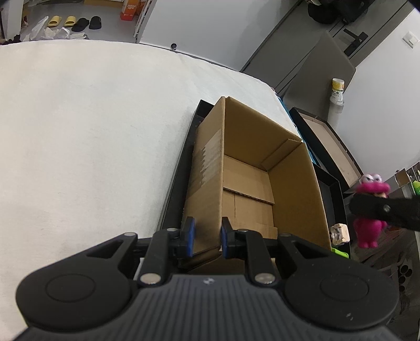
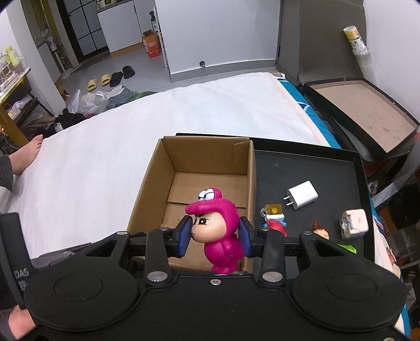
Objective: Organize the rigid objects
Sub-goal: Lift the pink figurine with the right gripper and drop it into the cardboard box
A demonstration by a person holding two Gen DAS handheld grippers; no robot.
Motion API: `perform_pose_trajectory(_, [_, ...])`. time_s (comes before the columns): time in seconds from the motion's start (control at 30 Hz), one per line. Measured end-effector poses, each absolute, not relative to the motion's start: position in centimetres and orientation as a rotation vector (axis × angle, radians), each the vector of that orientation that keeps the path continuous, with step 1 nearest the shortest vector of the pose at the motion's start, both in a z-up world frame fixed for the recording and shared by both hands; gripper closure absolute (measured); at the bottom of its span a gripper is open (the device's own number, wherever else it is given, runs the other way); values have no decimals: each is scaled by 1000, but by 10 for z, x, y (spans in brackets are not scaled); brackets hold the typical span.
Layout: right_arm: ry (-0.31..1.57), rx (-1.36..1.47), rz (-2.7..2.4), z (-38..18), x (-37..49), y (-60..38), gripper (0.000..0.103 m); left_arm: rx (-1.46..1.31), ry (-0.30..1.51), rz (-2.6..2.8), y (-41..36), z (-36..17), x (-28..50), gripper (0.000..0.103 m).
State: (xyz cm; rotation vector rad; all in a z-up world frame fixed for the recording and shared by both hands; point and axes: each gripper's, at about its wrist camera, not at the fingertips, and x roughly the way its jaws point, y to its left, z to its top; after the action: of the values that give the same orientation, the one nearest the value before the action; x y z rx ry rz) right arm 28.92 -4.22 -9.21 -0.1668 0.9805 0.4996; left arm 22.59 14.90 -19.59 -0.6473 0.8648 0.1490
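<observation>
Left wrist view: left gripper [image 1: 207, 237] straddles the near wall of the open cardboard box [image 1: 288, 188], blue pads [image 1: 190, 237] one on each side of that wall's corner; whether they actually pinch the cardboard, cannot tell. Box is upright, flaps open, nothing visible inside. It stands in a black tray [image 1: 178, 178] on a white mattress [image 1: 92, 131]. At the right edge, the right gripper [image 1: 378, 207] holds a magenta crocodile-suit figurine [image 1: 367, 230] in the air, blurred, beside the box's right wall and outside it. A small beige blocky toy [image 1: 340, 233] lies in the tray below it. Second, shallower black tray with brown lining [image 1: 330, 147] further right. Slippers [image 1: 74, 22] on the floor beyond the bed.

Right wrist view: right gripper [image 2: 214, 236] clenched on the magenta crocodile-suit figurine [image 2: 220, 236], pads against both sides of its head; figurine upright, face turned left. It hangs over the near right corner of the cardboard box [image 2: 162, 170], not yet inside. Black tray [image 2: 328, 178] right of the box holds a white USB charger [image 2: 302, 195], a red keychain figure with yellow cap [image 2: 275, 220], a small brown-haired figure head [image 2: 321, 232] partly hidden by the gripper, a beige blocky toy [image 2: 354, 223], and a green piece [image 2: 347, 248]. All apart from each other. Bare foot [image 2: 29, 154] on the mattress [image 2: 183, 105] at left. Lined tray [image 2: 367, 115] top right.
</observation>
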Motion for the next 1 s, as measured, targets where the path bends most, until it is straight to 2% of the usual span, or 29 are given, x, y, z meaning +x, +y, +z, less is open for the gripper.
perform_pose_trajectory(1.0, [1042, -224, 597, -135, 354, 25, 65, -708, 847, 144, 159, -200, 222, 84])
